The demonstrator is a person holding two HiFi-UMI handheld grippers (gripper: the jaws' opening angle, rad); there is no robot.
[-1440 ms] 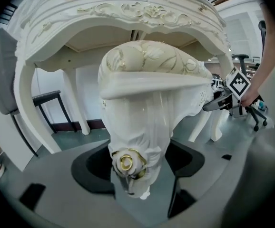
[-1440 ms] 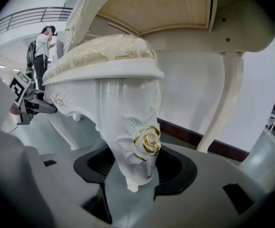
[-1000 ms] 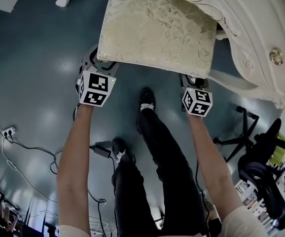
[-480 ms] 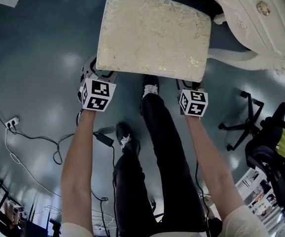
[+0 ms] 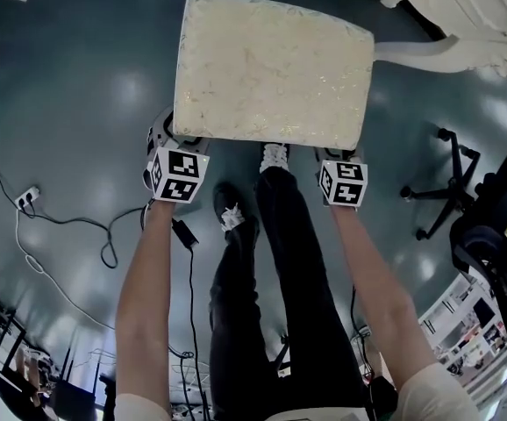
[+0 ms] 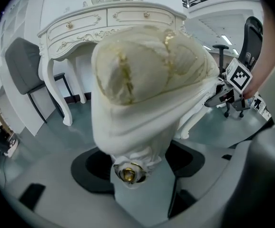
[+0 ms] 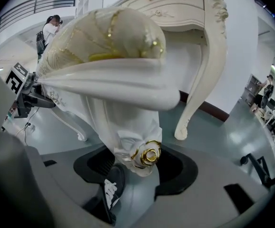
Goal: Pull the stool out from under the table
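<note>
Since a second ago the stool has come clear of the table. Then the far right part of the seat lay under the carved table edge. Now I see the whole cushion, with bare floor between it and the table, which has slipped to the top right corner of the head view. Both grippers have stayed at the same near corners throughout.

The left gripper has its jaws drawn in on the stool's near-left leg top, the gold rosette sitting right between them. The right gripper grips the near-right leg top the same way, a gold-ringed boss between its jaws. Neither stands wide; each is closed onto the white carved wood.

The seat is a rectangle whose long axis runs left to right across my view, turned slightly so the right end sits a bit nearer to me. One long edge faces me, just above the marker cubes; the other faces the table. A shoe shows just beneath the near edge, between the two grippers.
</note>
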